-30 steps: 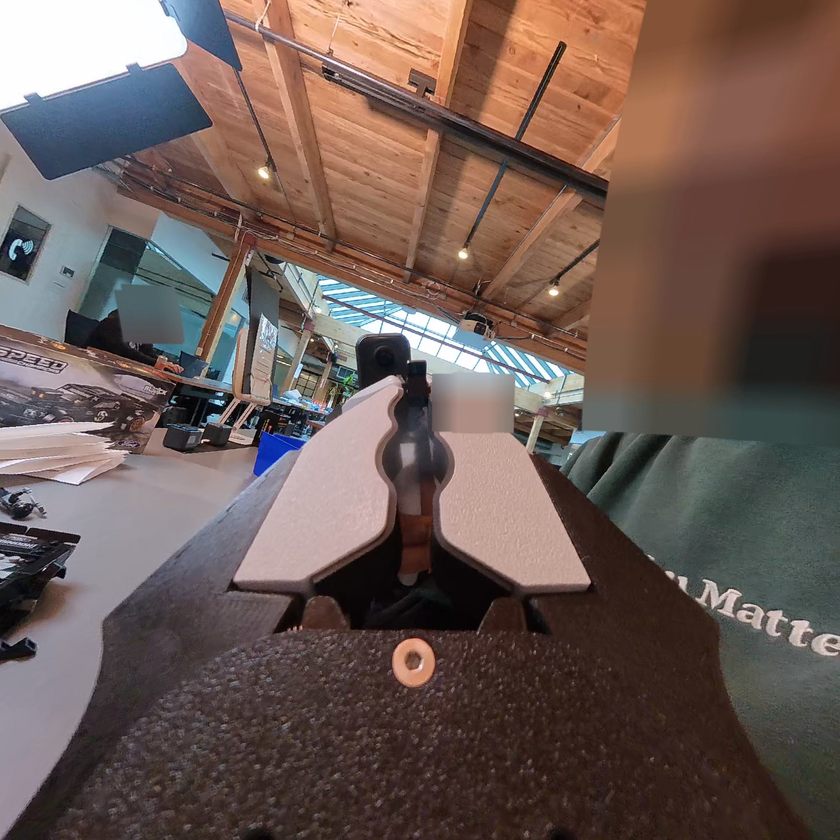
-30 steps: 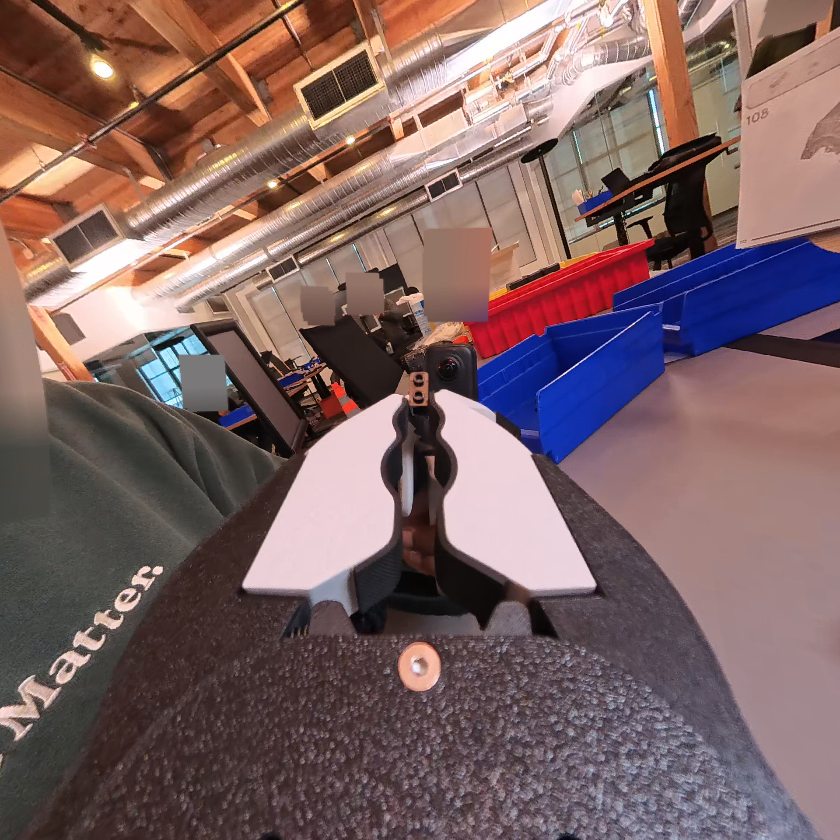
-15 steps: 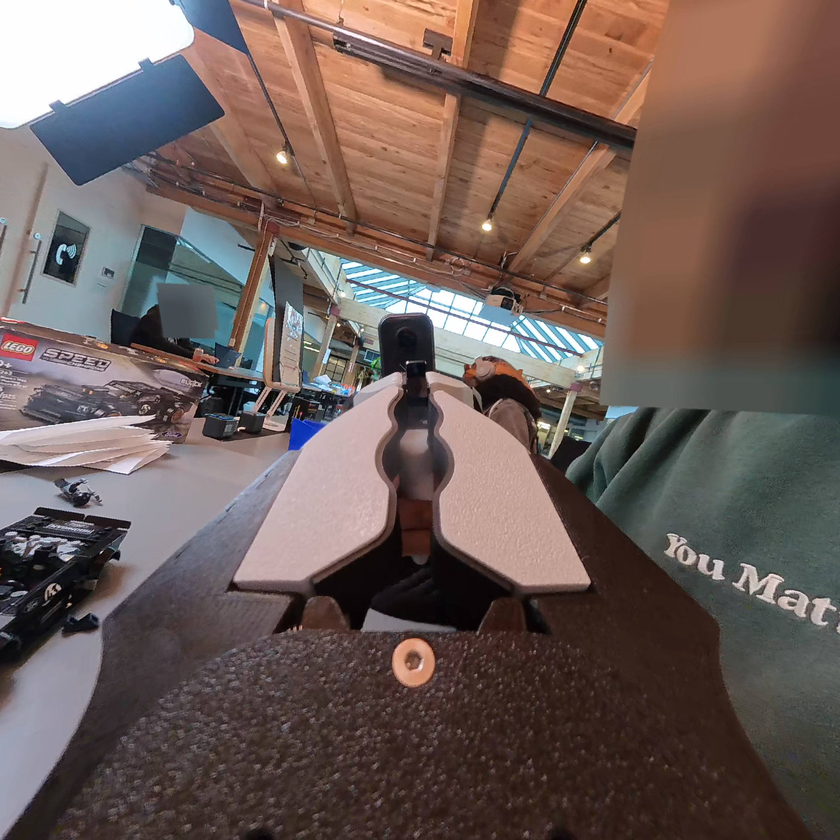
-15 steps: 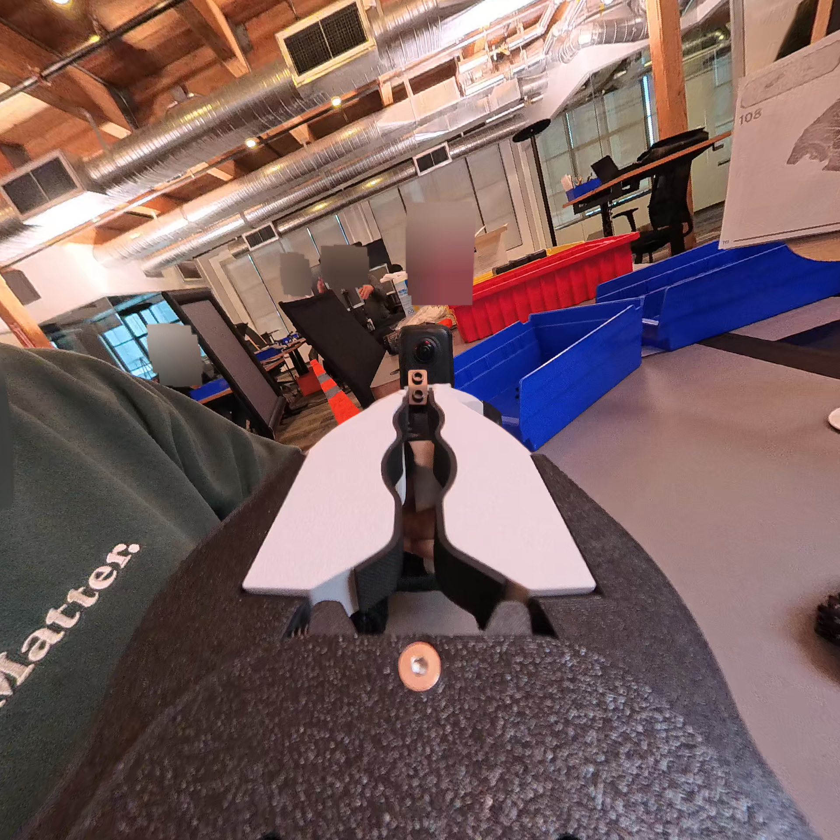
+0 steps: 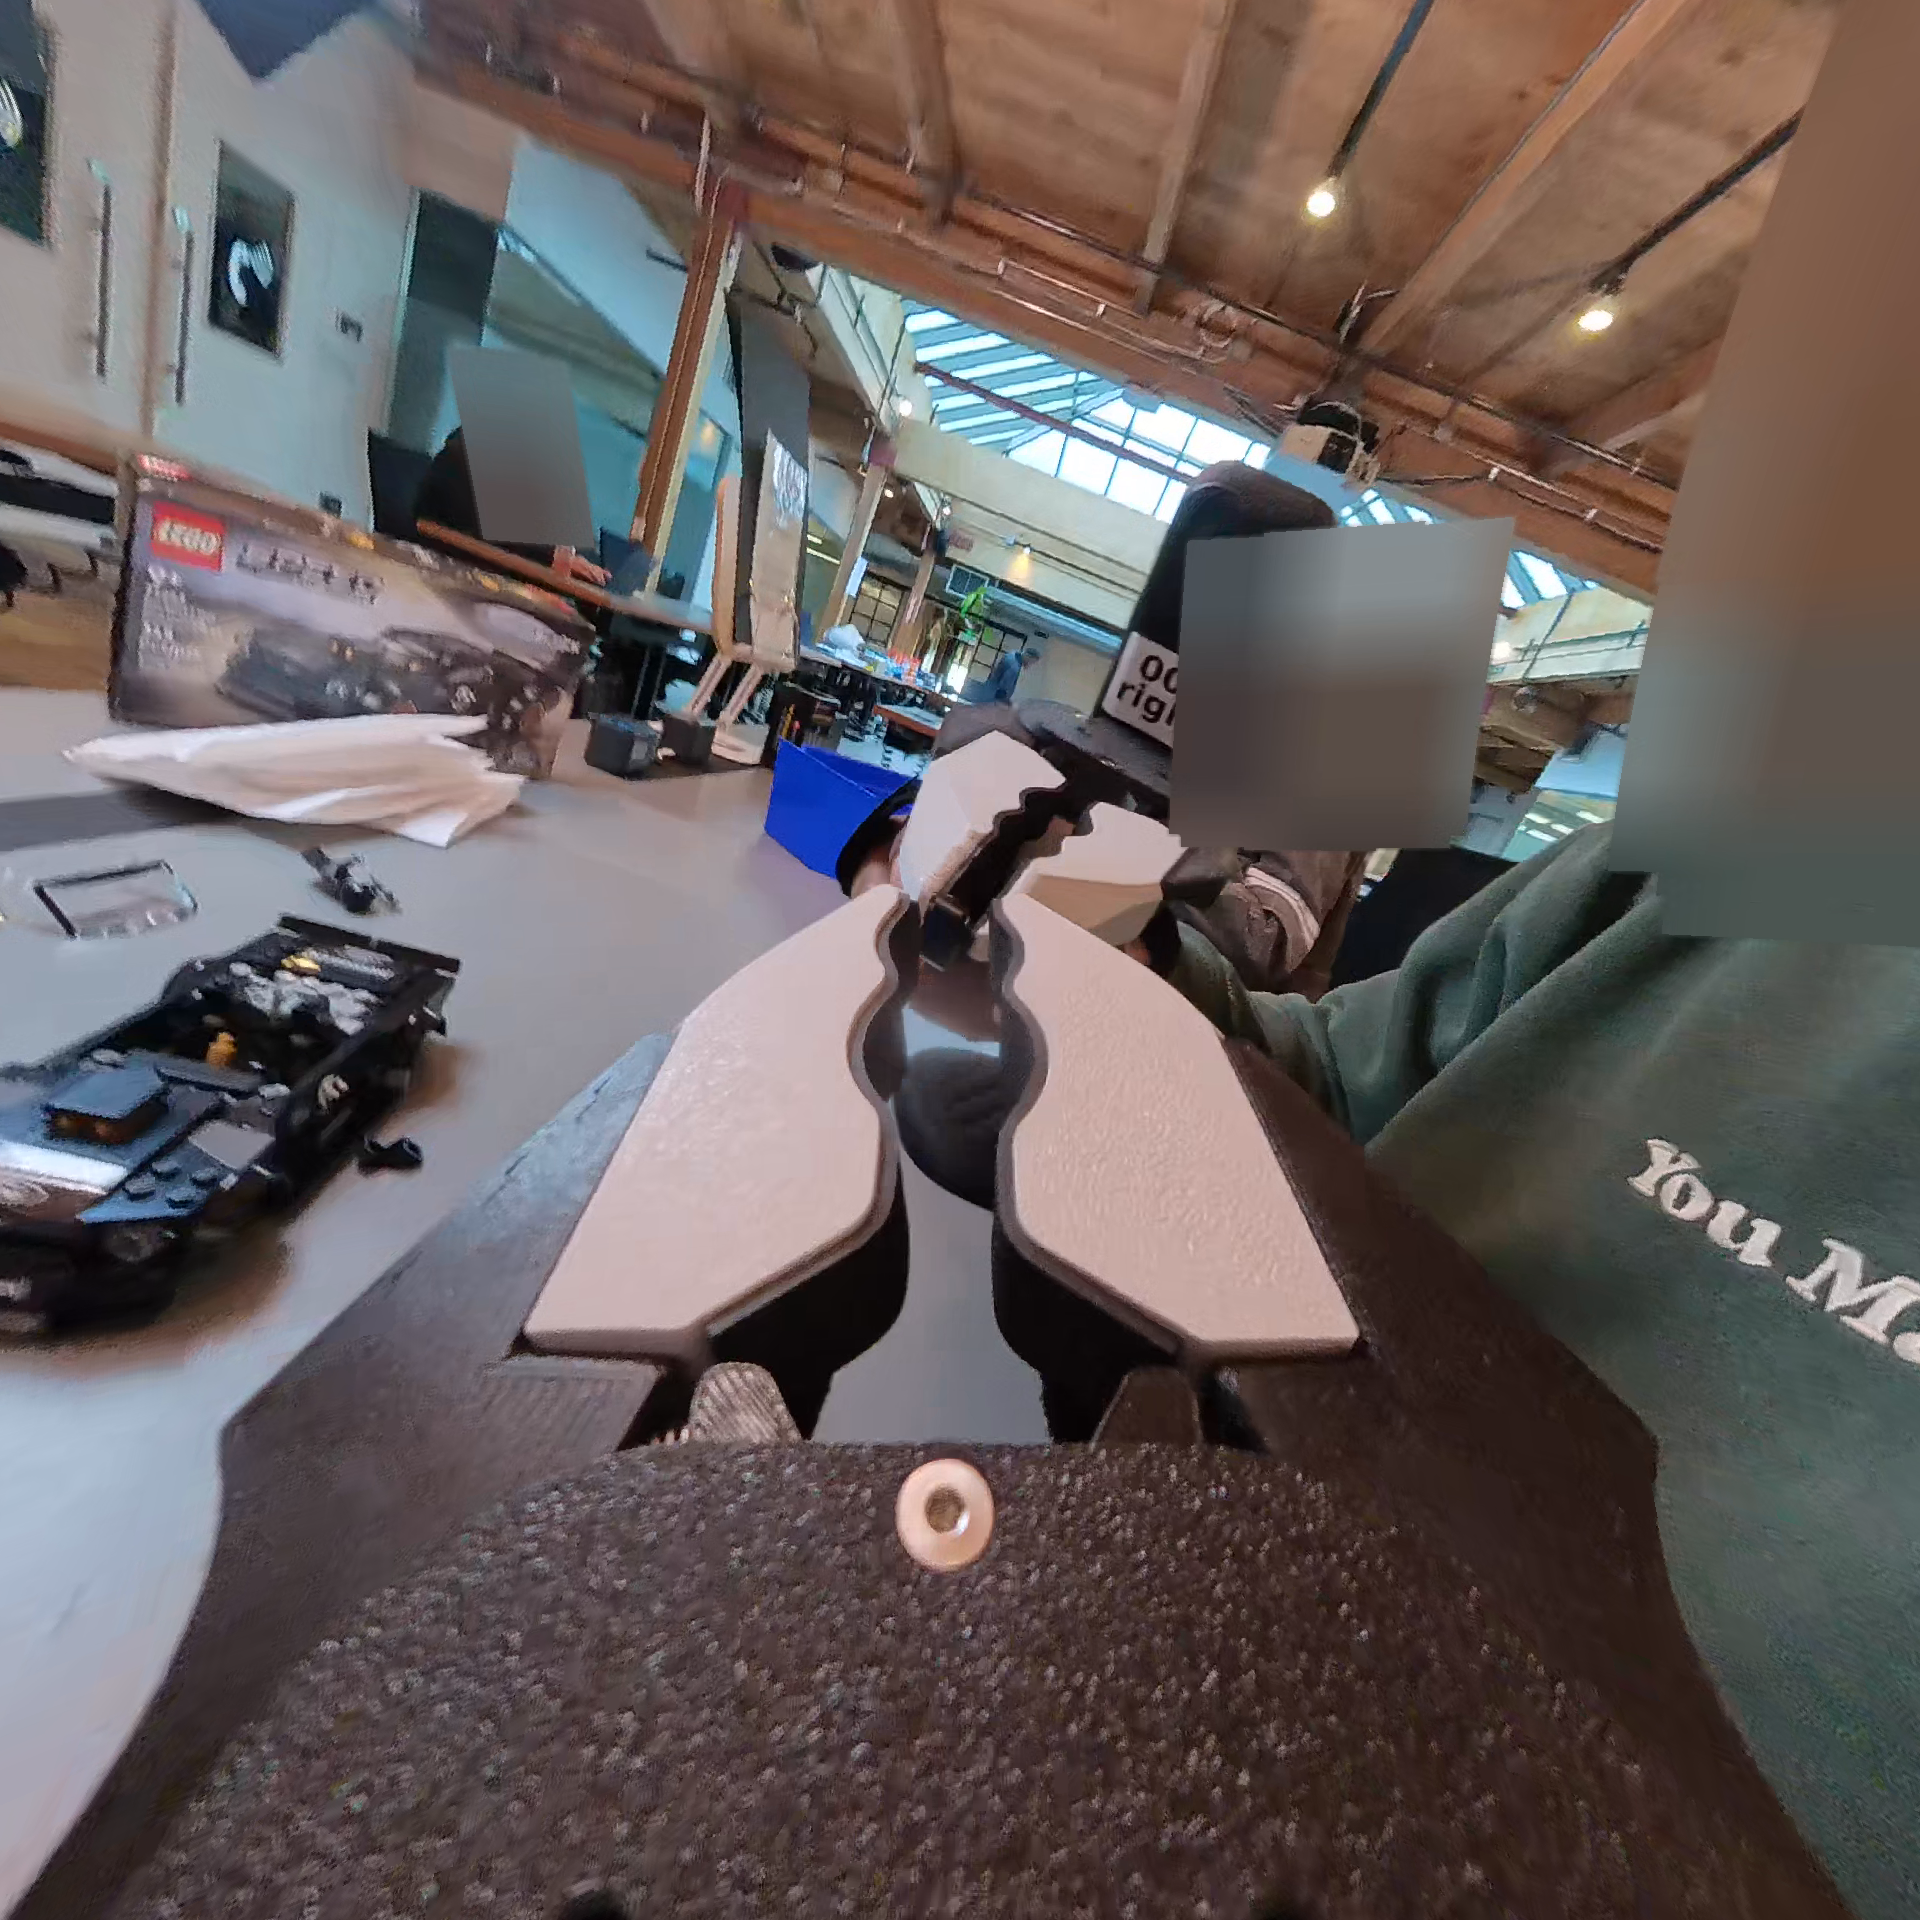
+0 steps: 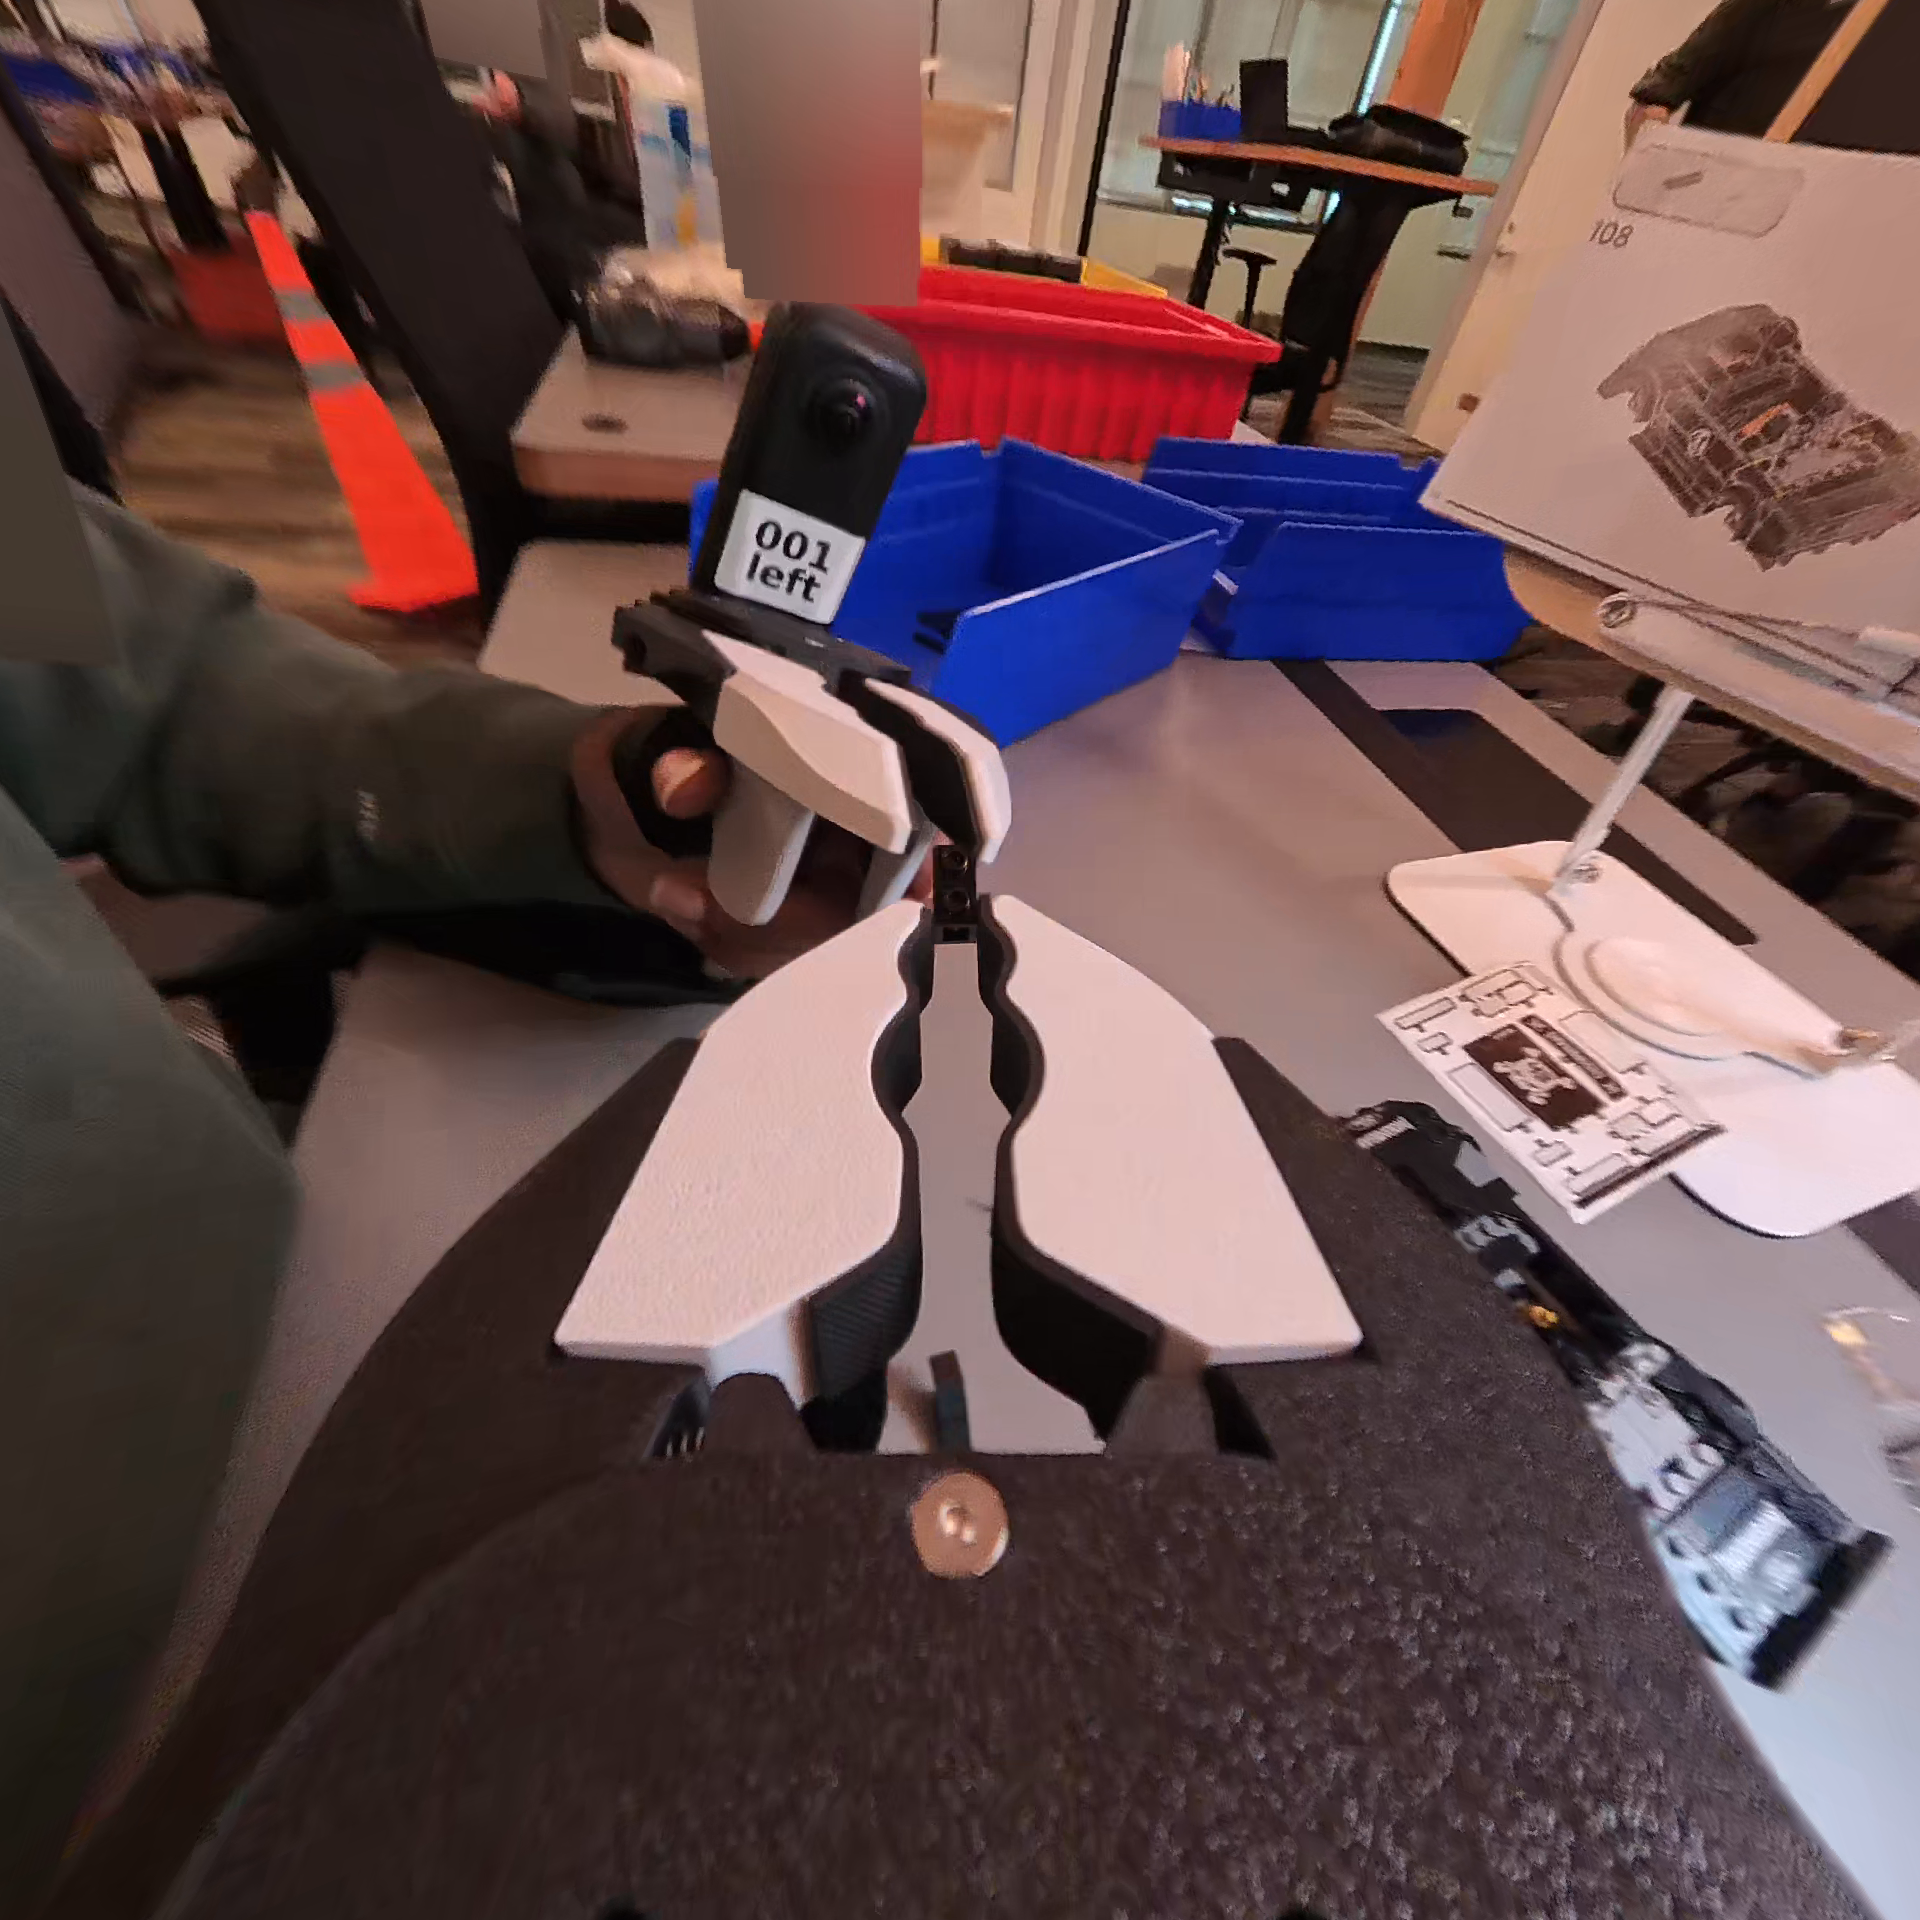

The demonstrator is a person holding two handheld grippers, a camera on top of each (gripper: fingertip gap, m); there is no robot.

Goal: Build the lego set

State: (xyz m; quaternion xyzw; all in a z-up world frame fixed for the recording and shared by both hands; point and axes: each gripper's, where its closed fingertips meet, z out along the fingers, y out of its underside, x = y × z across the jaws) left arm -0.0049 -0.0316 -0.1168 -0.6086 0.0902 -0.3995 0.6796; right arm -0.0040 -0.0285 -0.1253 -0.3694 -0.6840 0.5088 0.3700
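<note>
- Left of the grippers, the half-built black Lego car (image 5: 197, 1091) lay on the table (image 5: 582, 935).
- The left gripper (image 5: 943, 925) stood slightly parted, tips around the small black piece (image 6: 954, 902).
- The right gripper (image 6: 954, 920) pinched that piece; next, probably a clean handover or press-fit.

Place: open-plan office and workshop loft.
Ceiling: exposed timber beams and plank roof (image 5: 1091, 125) with small spotlights and a skylight strip (image 5: 1101, 457), above the left jaws.
Furniture: dark standing desk on black legs (image 6: 1309, 177) and black office chairs (image 6: 405, 229), beyond the right jaws.
Storage: blue plastic parts bins (image 6: 1049, 582) and a red plastic bin (image 6: 1081, 364), ahead of the right jaws.
Floor item: orange traffic cone (image 6: 364, 436), left of the right jaws.
Work surface: grey table (image 5: 582, 935).
</note>
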